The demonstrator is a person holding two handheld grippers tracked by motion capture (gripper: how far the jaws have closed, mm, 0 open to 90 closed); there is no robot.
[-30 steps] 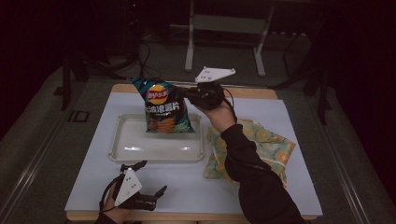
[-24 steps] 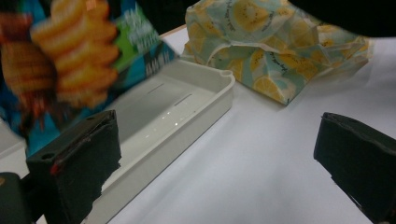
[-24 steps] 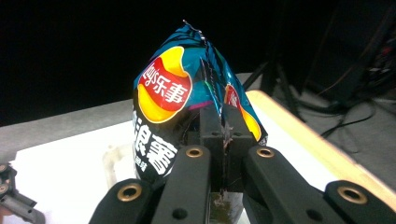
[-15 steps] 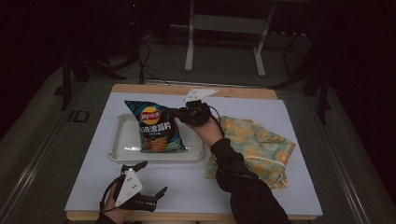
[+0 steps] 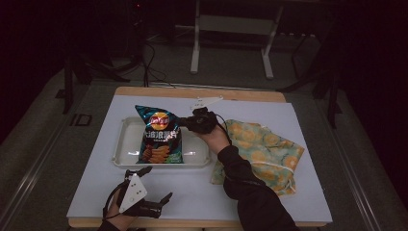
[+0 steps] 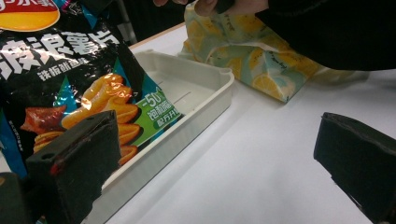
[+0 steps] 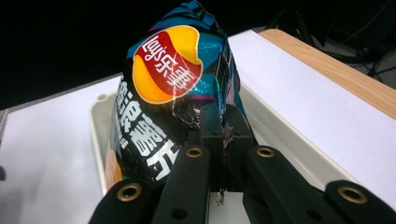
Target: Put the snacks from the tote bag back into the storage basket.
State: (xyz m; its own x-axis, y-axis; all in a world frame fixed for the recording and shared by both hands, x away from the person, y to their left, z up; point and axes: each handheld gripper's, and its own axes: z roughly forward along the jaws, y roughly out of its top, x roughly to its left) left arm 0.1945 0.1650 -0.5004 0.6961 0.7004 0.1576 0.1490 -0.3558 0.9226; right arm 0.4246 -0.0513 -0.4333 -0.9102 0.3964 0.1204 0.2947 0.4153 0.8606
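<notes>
We found the chip bag (image 5: 159, 140) in the white tray (image 5: 122, 144), its long axis running from the near rim toward the far side of the table, logo end farthest from the person and tilted up. The right gripper (image 5: 188, 123) pinched the bag's right edge, jaws clamped on the foil. The left gripper (image 5: 156, 192) rested near the table's front edge, jaws spread apart and holding nothing. A patterned cloth bag (image 5: 262, 149) lay just beside the tray.
</notes>
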